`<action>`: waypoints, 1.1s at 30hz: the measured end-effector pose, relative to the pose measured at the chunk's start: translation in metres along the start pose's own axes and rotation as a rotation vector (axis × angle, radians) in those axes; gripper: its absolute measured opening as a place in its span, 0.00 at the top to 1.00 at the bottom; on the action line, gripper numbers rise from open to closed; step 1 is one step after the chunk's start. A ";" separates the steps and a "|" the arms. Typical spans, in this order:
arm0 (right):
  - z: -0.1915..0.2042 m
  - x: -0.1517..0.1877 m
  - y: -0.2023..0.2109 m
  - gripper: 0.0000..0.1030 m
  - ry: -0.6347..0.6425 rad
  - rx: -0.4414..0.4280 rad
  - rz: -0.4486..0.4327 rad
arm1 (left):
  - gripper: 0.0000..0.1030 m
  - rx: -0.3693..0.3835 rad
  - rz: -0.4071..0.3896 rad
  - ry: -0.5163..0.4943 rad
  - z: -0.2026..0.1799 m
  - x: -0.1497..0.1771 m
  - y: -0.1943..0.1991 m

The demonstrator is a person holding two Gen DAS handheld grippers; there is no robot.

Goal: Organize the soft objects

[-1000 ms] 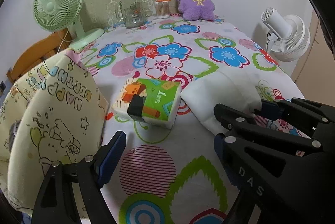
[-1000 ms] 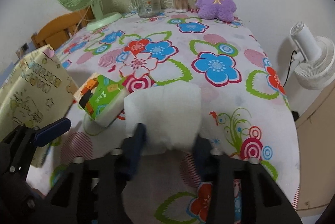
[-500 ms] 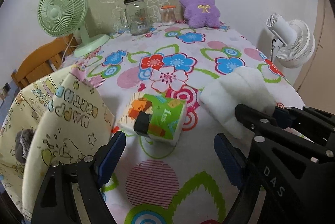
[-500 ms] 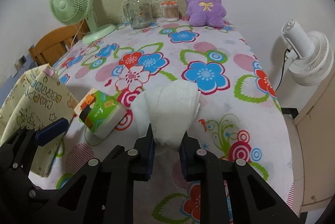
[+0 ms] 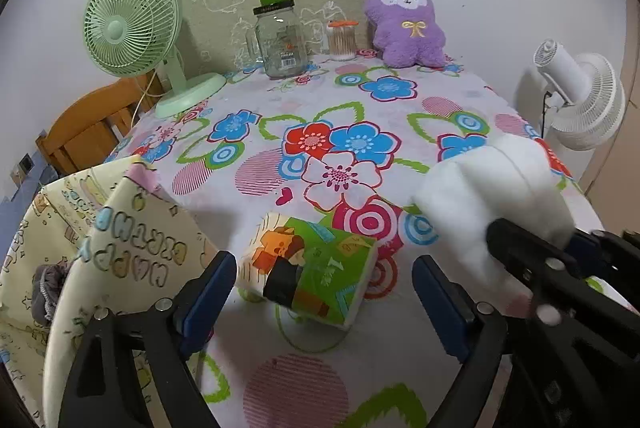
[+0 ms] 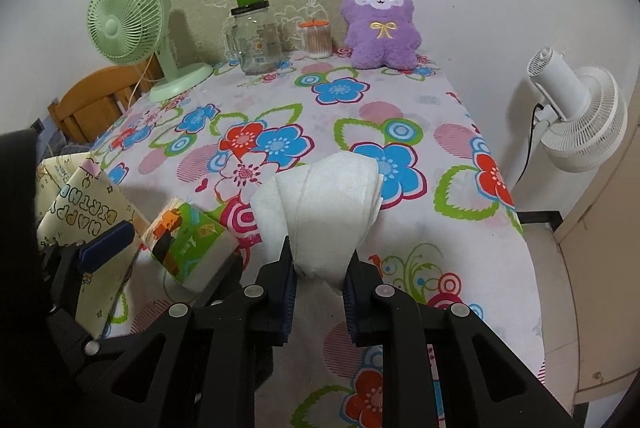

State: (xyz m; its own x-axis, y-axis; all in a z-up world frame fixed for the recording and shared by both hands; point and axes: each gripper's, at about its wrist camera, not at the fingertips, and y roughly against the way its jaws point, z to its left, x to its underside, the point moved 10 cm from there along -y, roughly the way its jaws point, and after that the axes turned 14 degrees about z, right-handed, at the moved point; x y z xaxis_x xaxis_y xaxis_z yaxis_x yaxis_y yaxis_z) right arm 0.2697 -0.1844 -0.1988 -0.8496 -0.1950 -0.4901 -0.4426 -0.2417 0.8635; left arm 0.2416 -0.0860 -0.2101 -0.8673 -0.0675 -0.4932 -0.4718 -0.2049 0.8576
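A folded white towel [image 6: 320,212] is gripped at its near end by the right tool [image 6: 319,278], whose blue-padded jaws are pressed narrowly against the cloth from both sides, so that the bundle is pinched and its far end is fanned out above the flowered tabletop [image 6: 360,116]. In the left wrist view the same towel is seen at the right, held clear of the cloth-covered surface by the black fingers of the right tool. The left tool [image 5: 324,292] is held with its jaws wide, and they are opening further; nothing is pressed by its pads, though a green and orange tissue pack [image 5: 312,268] is seen lying on the tabletop between and just beyond the fingertips. To the left of the pack, a pale yellow gift bag [image 5: 100,268] printed with birthday lettering is stood open at the tabletop's near left edge, and something grey is glimpsed inside it. At the far end of the tabletop a green desk fan [image 5: 132,24], a glass jar [image 5: 280,44] with a green lid, a small container of cotton swabs [image 5: 342,40] and a purple plush toy [image 5: 406,24] are lined up against the wall. A white fan [image 6: 576,116] is seen beside the tabletop on the right.
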 end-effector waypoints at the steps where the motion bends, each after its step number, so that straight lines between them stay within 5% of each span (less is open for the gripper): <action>1: 0.000 0.000 -0.001 0.78 0.000 0.003 0.003 | 0.12 0.000 0.007 0.005 0.001 0.000 -0.002; 11: 0.002 0.000 -0.003 0.78 0.000 0.005 0.013 | 0.14 0.039 0.047 0.027 0.001 -0.001 -0.018; 16: 0.001 -0.001 -0.002 0.78 -0.002 0.015 0.016 | 0.35 0.030 0.049 0.032 0.004 -0.001 -0.019; 33: -0.006 0.011 0.001 0.78 -0.030 0.040 0.029 | 0.84 0.073 0.023 -0.057 -0.014 0.009 -0.005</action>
State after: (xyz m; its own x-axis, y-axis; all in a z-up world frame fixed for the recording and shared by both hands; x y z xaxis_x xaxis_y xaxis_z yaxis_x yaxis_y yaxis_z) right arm 0.2612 -0.1928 -0.2039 -0.8700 -0.1724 -0.4619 -0.4286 -0.1983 0.8814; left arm 0.2380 -0.0997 -0.2209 -0.8849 -0.0158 -0.4656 -0.4597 -0.1323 0.8782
